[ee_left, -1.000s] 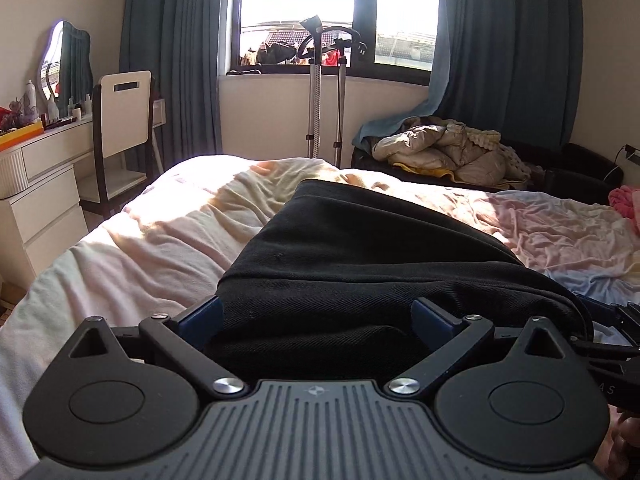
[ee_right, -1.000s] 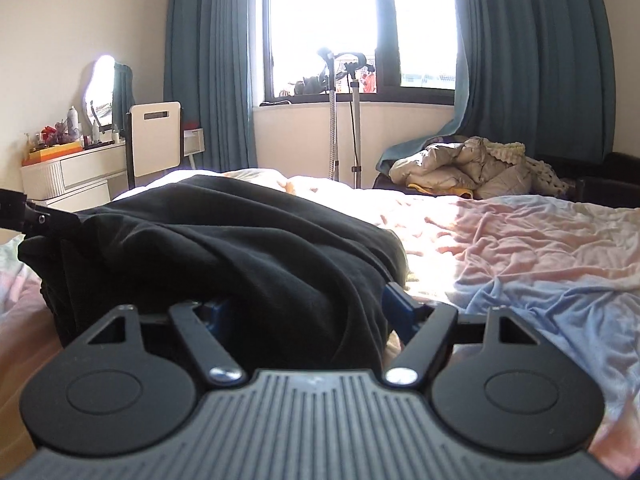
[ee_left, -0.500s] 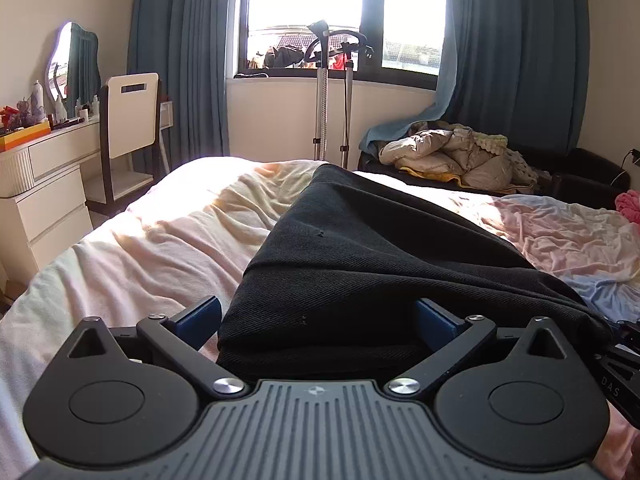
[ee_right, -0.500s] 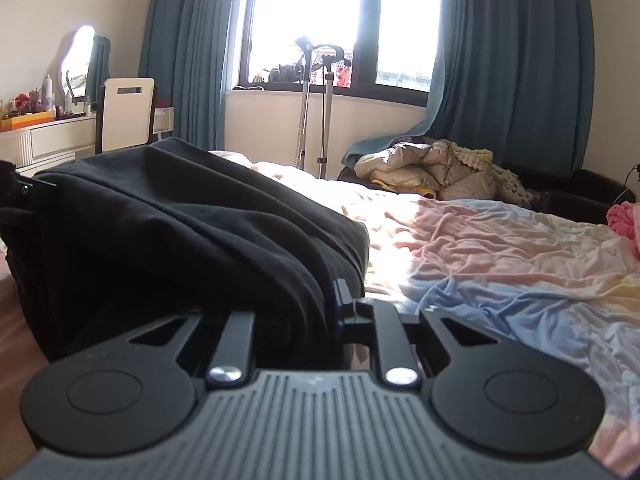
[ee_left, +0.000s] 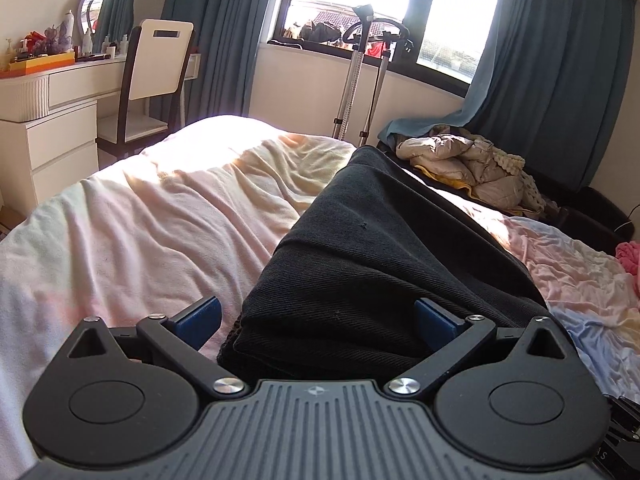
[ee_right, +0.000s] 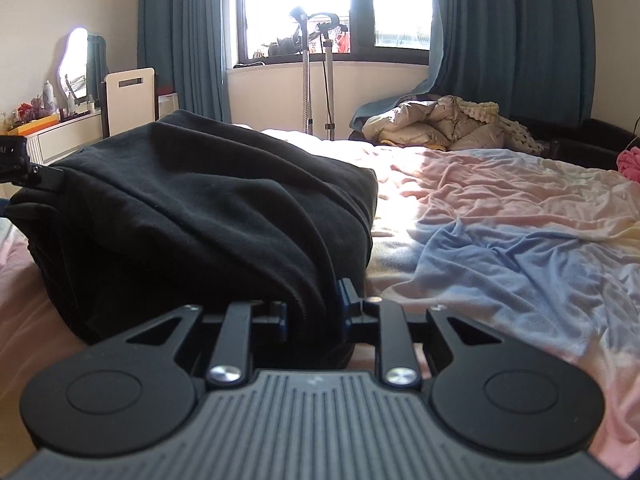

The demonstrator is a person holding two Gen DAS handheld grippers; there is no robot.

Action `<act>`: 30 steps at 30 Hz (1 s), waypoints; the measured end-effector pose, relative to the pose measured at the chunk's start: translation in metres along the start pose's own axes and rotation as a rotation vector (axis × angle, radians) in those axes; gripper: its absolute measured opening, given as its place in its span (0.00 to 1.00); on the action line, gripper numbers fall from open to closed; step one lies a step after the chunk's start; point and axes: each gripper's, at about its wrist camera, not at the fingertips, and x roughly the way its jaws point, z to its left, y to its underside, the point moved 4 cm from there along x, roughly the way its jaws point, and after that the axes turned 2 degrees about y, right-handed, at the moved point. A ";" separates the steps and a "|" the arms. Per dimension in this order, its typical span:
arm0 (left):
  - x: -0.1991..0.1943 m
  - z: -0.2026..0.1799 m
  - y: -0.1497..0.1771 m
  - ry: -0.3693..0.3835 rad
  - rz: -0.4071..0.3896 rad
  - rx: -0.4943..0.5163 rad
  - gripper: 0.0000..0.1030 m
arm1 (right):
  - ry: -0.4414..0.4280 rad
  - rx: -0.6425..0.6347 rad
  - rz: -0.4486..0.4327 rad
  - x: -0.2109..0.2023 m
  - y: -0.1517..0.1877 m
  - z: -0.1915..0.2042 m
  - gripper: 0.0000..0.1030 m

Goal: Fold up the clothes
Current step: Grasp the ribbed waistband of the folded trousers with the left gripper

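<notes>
Folding is looking nearly finished: black thick fabric garment is lying bundled; right gripper is pinching it, left gripper is gaping around it.

**Right gripper pinching the black garment on the bed**

Your right gripper has its blue-padded fingers drawn close together on a fold of the black garment, which bulks up in a heap toward the left side of the bed. At the left edge, part of your left gripper touches the heap's far corner. The sheet's pink and blue right side lies rumpled.
</notes>
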 end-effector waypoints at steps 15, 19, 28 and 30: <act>0.006 0.044 0.064 0.273 0.242 -0.691 0.99 | -0.029 0.061 0.016 -0.012 0.003 -0.004 0.27; 0.037 0.054 0.082 0.236 0.280 -0.830 0.99 | -0.030 0.067 0.012 -0.011 0.002 -0.005 0.27; 0.053 0.046 0.072 0.265 0.162 -0.841 0.92 | -0.045 0.101 0.001 -0.012 0.002 -0.010 0.28; 0.058 0.042 0.069 0.284 0.157 -0.822 0.91 | -0.051 0.117 0.000 -0.012 0.002 -0.011 0.28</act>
